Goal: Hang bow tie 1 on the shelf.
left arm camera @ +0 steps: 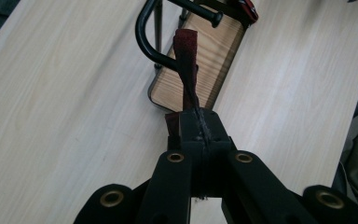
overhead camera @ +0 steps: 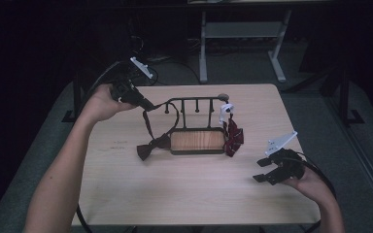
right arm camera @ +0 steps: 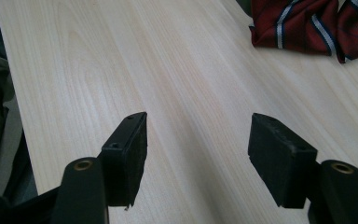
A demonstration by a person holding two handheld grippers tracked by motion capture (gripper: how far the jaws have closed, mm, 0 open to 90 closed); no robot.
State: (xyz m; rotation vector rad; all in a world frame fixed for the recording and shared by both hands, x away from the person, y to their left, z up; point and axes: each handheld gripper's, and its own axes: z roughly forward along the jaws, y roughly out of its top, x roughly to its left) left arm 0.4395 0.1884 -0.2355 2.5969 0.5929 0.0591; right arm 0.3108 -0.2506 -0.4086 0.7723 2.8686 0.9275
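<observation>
Evidently the step in hand is draping a dark bow tie's strap (left arm camera: 186, 70) over a black metal rack (overhead camera: 194, 102) that rises from a wooden-floored tray (overhead camera: 197, 141) at the middle of the table (overhead camera: 184, 189). The left gripper (overhead camera: 143, 102), held at the far left near the rack's curved end, has its jaws pressed together on the maroon strap — the left gripper view shows the band pinched flat between them and running up past the rack's bend. From there the strap loops down to the dark bow (overhead camera: 148, 149), which lies on the table just left of the tray. A second tie, red with stripes (overhead camera: 233, 136), hangs at the rack's right end beside a white tag (overhead camera: 225, 111). The right gripper (overhead camera: 266, 170) rests near the right edge of the table, jaws wide apart and holding nothing, well clear of the rack. To do this well, I judge the left hand should keep the band taut and untwisted, lift it high enough to clear a peg, then lower it so the loop seats behind the peg's knob — releasing only once the bow's weight hangs free.
</observation>
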